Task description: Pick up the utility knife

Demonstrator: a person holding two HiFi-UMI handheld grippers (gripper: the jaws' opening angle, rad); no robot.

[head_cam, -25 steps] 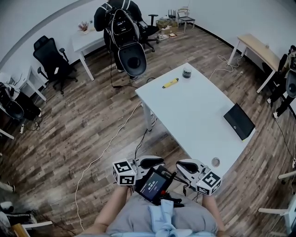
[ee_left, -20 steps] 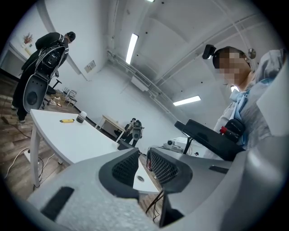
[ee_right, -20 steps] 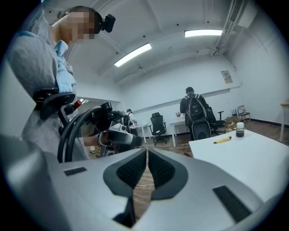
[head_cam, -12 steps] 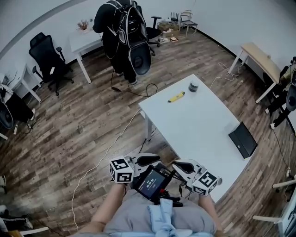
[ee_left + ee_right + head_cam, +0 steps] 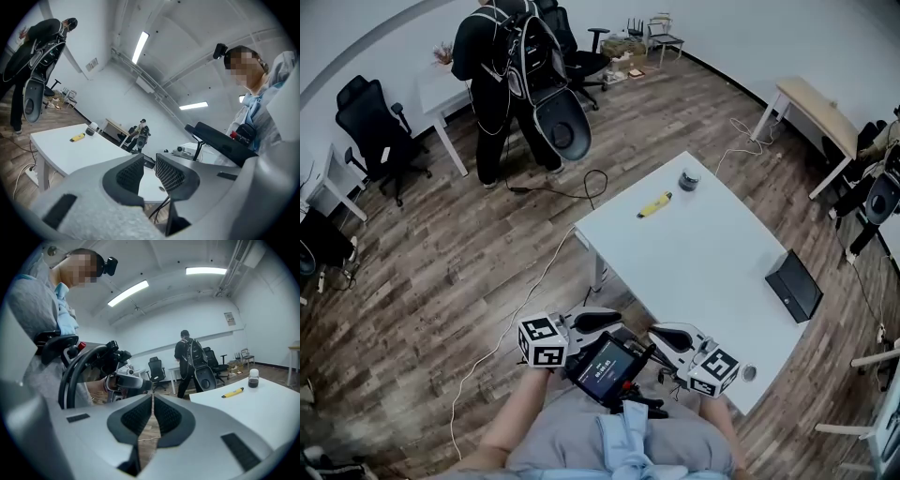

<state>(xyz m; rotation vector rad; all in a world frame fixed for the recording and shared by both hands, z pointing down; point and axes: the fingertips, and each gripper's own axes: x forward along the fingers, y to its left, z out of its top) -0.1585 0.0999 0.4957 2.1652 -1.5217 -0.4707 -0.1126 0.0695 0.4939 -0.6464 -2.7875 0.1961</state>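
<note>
**A:** Where's the utility knife (image 5: 654,203)?

**B:** On the white desk (image 5: 703,272), toward its far end. It's at about twelve o'clock from both grippers and well apart from them. A small dark jar (image 5: 688,179) stands near it, at its two o'clock.

**A:** And the grippers?

**B:** The left gripper (image 5: 149,165) and right gripper (image 5: 153,401) both have their fingers pressed together with nothing between them. They're held close to the person's body.

**A:** How will it handle?

**B:** Probably light and stiff, with a smooth yellow plastic body lying flat and low, so it may skid. I'd pinch across the narrow body near the middle. It's too small to tell which end carries the blade.
</note>
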